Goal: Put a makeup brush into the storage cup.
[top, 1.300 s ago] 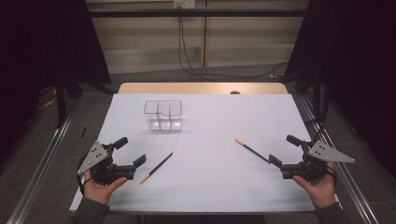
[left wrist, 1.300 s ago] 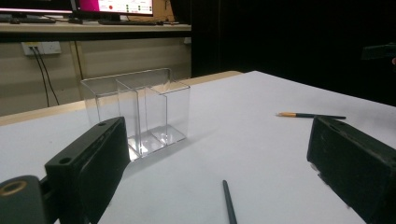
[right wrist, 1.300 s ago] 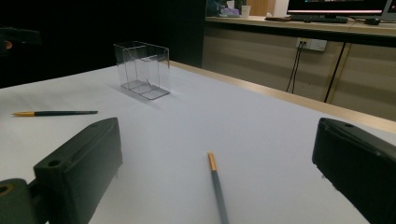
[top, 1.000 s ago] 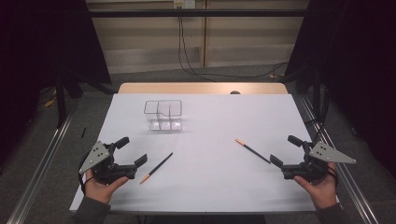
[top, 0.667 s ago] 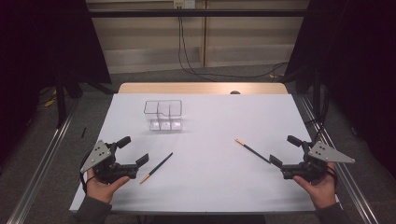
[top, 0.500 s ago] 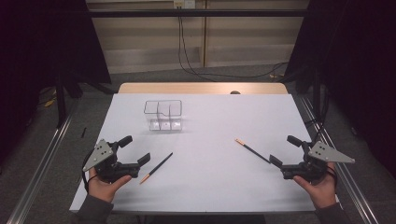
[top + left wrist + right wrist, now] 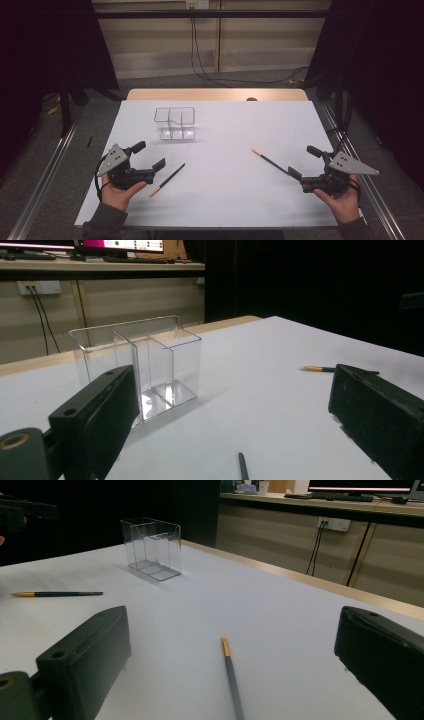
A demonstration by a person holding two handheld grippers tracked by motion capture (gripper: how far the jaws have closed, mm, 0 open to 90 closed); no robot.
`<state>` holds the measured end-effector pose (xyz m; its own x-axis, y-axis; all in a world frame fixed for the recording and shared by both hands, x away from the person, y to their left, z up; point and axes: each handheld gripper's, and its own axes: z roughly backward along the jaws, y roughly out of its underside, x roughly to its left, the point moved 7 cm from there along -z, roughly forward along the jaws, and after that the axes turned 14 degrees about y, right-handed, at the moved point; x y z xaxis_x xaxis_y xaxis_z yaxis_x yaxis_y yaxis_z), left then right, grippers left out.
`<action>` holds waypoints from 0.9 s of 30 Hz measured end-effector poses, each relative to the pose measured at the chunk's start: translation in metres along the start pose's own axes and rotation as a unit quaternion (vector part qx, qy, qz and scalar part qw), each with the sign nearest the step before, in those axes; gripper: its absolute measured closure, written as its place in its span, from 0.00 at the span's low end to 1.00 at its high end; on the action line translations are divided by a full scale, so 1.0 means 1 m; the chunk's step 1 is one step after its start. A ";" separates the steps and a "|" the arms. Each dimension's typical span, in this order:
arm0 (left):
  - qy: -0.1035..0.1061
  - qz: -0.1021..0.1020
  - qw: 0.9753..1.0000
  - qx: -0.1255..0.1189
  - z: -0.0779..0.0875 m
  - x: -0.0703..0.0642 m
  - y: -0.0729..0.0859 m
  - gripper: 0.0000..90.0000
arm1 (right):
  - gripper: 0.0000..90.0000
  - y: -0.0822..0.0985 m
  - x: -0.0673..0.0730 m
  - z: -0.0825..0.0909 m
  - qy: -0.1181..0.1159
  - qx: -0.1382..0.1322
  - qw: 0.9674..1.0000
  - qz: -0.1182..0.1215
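Tongs (image 7: pixel 150 156) at left seemingly edged toward the pencil (image 7: pixel 167 179); both tongs wide, unchanged.

Bare table (image 7: pixel 225 190) between both pencils; sole obstacle: clear holder (image 7: pixel 174 123), far-left.

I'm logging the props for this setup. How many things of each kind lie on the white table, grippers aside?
Pencils: 2, the left pencil and the right pencil, both lying flat.
Clear holder: 1, the clear holder, standing upright and empty.
Total: 3.
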<state>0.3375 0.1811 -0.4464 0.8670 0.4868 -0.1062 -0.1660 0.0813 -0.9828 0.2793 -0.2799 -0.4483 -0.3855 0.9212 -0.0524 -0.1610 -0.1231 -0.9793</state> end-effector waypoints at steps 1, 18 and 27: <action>-0.003 0.004 1.000 -0.002 -0.001 0.000 -0.001 0.06 | 0.01 0.000 0.000 0.000 -0.002 0.000 1.000 -0.003; 0.002 0.006 1.000 0.003 -0.019 0.003 -0.008 0.06 | 0.01 0.001 0.000 -0.001 -0.002 0.000 1.000 0.004; 0.000 0.006 1.000 0.016 -0.024 0.006 -0.010 0.06 | 0.01 0.002 0.001 0.000 -0.005 0.004 1.000 0.002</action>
<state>0.3557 0.1621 -0.4406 0.8647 0.4882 -0.1182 -0.1917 0.1031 -0.9760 0.2788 -0.2791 -0.4500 -0.3952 0.9169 -0.0549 -0.1658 -0.1300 -0.9776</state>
